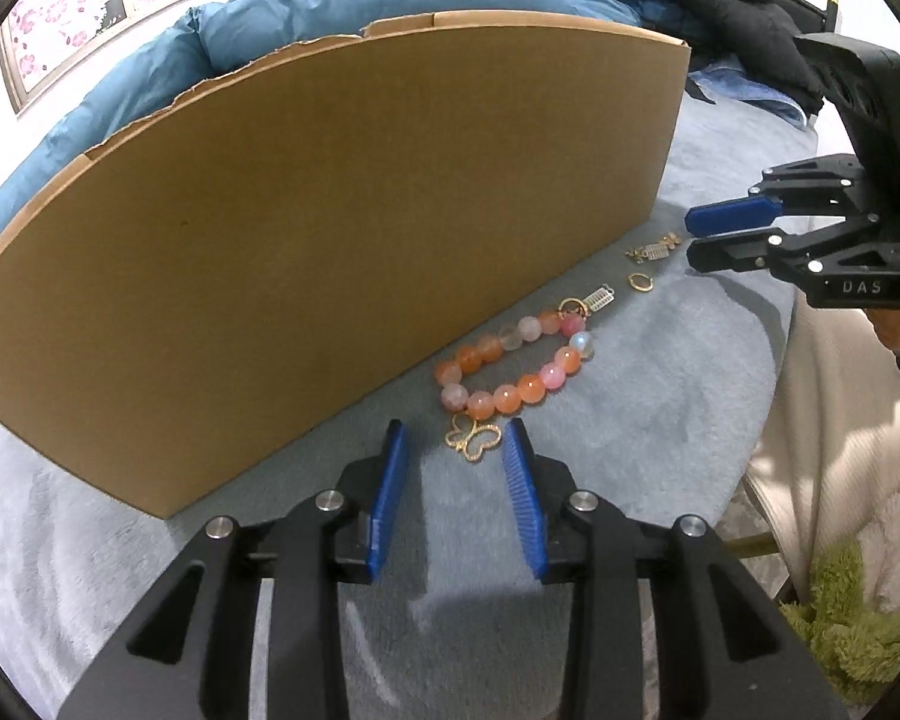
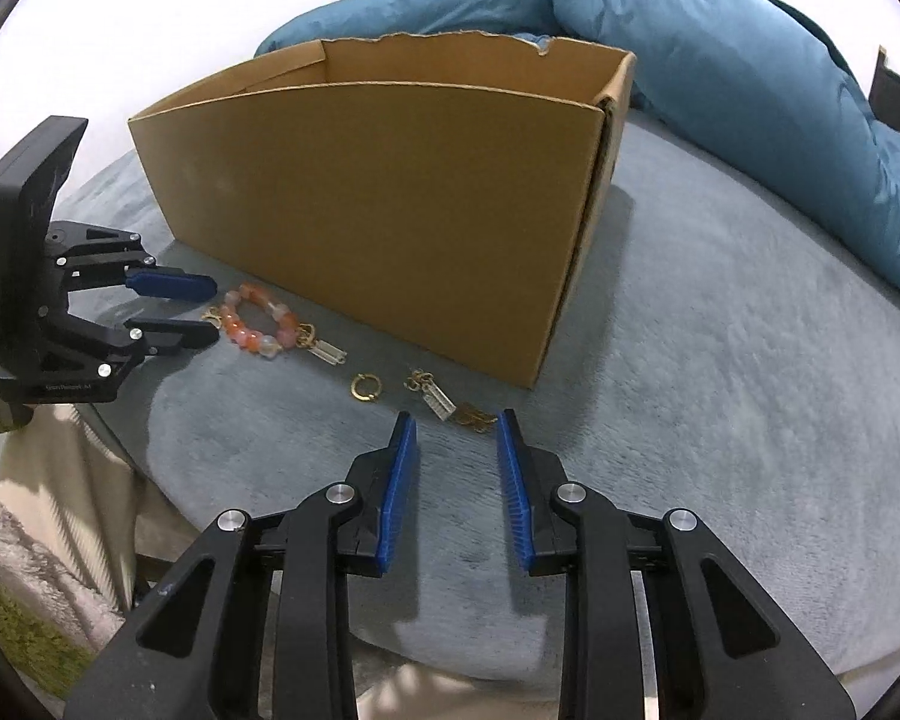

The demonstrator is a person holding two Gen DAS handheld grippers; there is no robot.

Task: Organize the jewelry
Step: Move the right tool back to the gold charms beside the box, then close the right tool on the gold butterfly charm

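The jewelry is lying in a loose row on the grey plush blanket (image 2: 660,360) of the bed, just in front of the cardboard box (image 2: 384,192). The bead bracelet (image 1: 513,363) with its gold butterfly charm (image 1: 473,439) is sitting right ahead of the left claw (image 1: 456,450), which is hovering spread with nothing between its blue pads. The right claw (image 2: 456,438) is likewise spread and empty, pointing at a small gold earring (image 2: 444,402) with a clear tab; a gold hoop (image 2: 365,387) is lying between the two groups.

The likely trouble is the thin charm: pads closing on it may be pressing it into the pile of the blanket instead of lifting it, or catching fibres along with it. Gripping the charm alone would leave the bracelet swinging, and it could be snagging the earring clipped at its far end. The hoop and small earrings are lying flat and may be slipping out sideways. The box wall is tall, so a dangling piece could be catching its rim.

On the right claw's body the letters "DAS" are readable from the left camera; the print on the left claw's body is too small to read.
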